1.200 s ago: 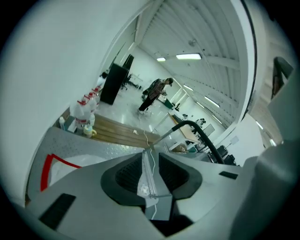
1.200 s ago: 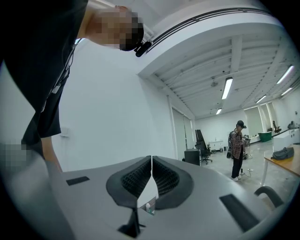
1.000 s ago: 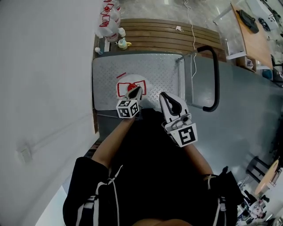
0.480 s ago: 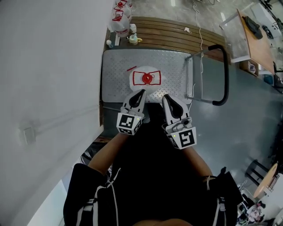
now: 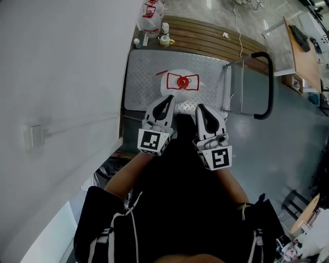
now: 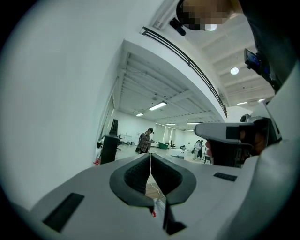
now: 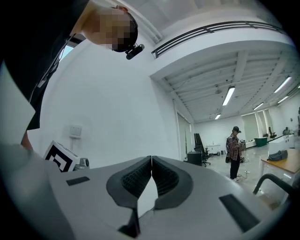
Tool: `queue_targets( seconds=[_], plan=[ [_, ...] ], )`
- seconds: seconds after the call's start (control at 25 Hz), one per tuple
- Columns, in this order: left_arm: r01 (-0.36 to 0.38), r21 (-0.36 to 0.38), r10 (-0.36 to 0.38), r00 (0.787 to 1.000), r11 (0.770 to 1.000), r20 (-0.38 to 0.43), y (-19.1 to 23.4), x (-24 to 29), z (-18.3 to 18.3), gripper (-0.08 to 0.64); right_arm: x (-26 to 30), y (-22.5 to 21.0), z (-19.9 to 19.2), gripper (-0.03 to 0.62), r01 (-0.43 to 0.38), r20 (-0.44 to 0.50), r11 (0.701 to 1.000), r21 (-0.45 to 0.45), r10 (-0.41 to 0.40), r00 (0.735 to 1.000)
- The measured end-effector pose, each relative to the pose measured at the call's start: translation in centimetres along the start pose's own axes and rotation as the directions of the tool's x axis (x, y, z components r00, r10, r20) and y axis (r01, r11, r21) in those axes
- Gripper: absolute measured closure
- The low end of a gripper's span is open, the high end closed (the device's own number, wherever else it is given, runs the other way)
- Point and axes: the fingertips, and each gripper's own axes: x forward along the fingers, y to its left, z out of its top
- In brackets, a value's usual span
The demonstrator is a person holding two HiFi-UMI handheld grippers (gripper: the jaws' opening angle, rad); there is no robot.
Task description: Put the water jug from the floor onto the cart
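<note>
1. The water jug (image 5: 181,85) stands upright on the metal deck of the cart (image 5: 141,87). It sits roughly mid-deck with its red cap (image 5: 182,81) on top, and nothing touches it.
2. Change over the last second: the left gripper (image 5: 168,99) had its tips right at the red cap a second ago. It is now drawn back toward the person and clear of the jug.
3. The right gripper (image 5: 199,108) has come back as well. The two grippers now sit side by side over the near edge of the deck, both pointing forward, with a gap between them and the jug.
4. The jug keeps its spot on the deck through all three head views, and only the grippers and the camera shift. The person is probably straightening up after the put-down.
5. Meaning for the task: the jug is let go and stays standing on its own, so placing this jug on the cart looks finished.
6. More jugs (image 5: 152,11) stand by the wall beyond the cart, at the end of a wooden platform (image 5: 205,33). Whether they belong to the job cannot be told.
7. Left fingers (image 6: 136,173): closed, with the ribbed pads meeting along a thin line. Nothing is between them, and only the open room shows beyond.
8. Right fingers (image 7: 136,180): closed the same way, pad against pad, and empty. A white wall shows behind them.
</note>
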Motion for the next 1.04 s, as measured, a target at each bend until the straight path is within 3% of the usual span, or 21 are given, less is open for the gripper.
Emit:
queue_targets(
  seconds=[1.04],
  plan=[
    [0.025, -0.003, -0.025, 1.000, 1.000, 0.014, -1.1, -2.5, -0.3, 0.540, -2.9, 0.4, -0.9, 0.574, 0.120, -0.040, 0.992, -0.035, -0.121, 0.992]
  ],
)
